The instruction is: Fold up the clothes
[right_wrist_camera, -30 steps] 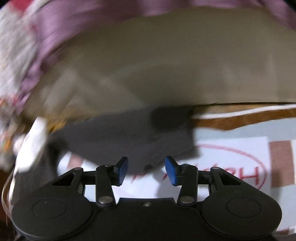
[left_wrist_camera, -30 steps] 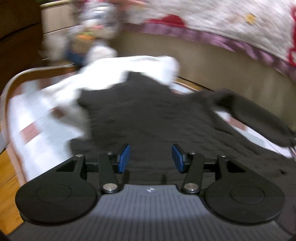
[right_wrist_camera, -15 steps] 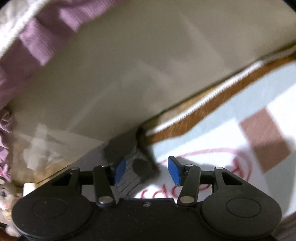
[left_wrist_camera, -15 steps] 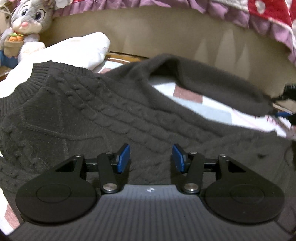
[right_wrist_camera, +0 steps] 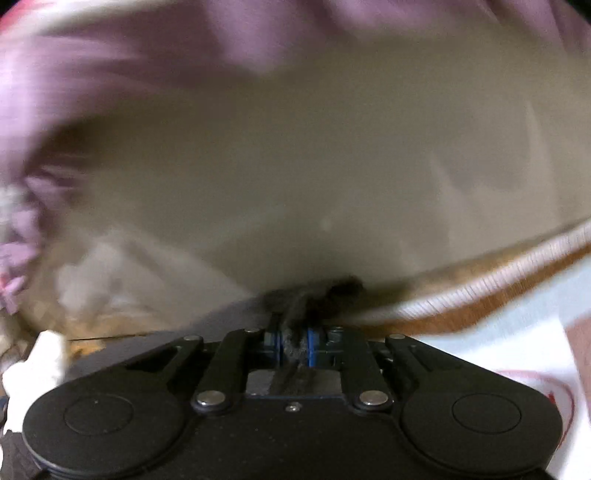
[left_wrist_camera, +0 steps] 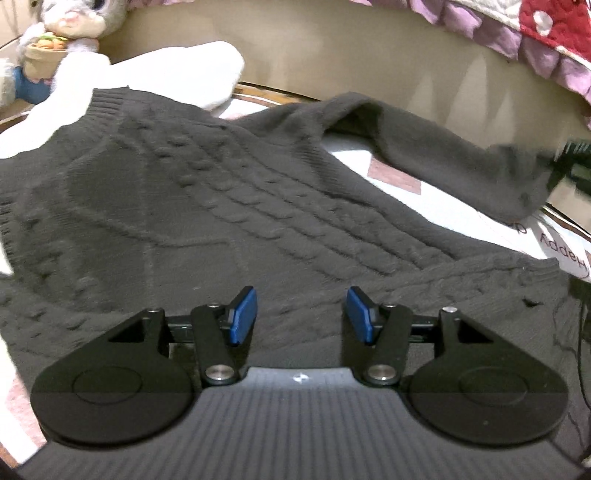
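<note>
Right gripper (right_wrist_camera: pixel 294 347): blue pads pinched together on a wad of dark knit, judging by the left view the cuff end of the sleeve (left_wrist_camera: pixel 461 162); frame is motion-blurred, so I can't tell how deep the bite is. Left gripper (left_wrist_camera: pixel 301 314): jaws wide apart, nothing between them, hovering low over the torso of the dark grey cable-knit sweater (left_wrist_camera: pixel 192 206). Sweater lies spread front-up on a white printed mat (left_wrist_camera: pixel 391 173) with pink blocks and red lettering; one sleeve arcs out to the right, cuff lifted off the mat. A white garment or pillow (left_wrist_camera: pixel 177 70) sits under and behind the collar, plush rabbit toy (left_wrist_camera: pixel 55 29) beyond it, beige bed side (right_wrist_camera: pixel 314 166) close behind. Risks: thick knit may slip from a shallow pinch mid-swing; nothing pins the body, so a sleeve pull could drag or skew the whole sweater; the sleeve could land twisted or bunched; the collar could snag the white cloth.
</note>
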`<act>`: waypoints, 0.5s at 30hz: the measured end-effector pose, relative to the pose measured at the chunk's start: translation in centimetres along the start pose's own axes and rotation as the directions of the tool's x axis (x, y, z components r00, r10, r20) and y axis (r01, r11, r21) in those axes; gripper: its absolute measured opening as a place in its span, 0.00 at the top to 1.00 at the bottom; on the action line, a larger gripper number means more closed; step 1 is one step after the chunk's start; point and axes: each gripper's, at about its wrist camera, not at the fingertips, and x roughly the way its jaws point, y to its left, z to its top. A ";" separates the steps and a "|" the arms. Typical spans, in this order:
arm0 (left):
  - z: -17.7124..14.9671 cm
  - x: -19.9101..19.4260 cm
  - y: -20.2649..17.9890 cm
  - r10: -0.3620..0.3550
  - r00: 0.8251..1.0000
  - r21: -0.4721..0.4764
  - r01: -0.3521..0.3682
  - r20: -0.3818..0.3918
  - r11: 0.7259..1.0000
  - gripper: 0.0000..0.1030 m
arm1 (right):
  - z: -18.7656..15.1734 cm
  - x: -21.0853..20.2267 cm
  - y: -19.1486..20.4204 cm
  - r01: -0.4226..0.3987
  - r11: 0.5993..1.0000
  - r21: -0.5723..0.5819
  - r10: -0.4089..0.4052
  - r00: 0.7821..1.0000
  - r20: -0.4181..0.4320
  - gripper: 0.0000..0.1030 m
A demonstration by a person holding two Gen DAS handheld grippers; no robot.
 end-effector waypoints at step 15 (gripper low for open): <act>-1.9 -5.4 8.2 0.110 0.989 -0.288 -0.077 0.100 0.954 0.46 | -9.8 -9.3 18.4 -0.922 0.356 -0.154 0.687 0.369 -0.626 0.93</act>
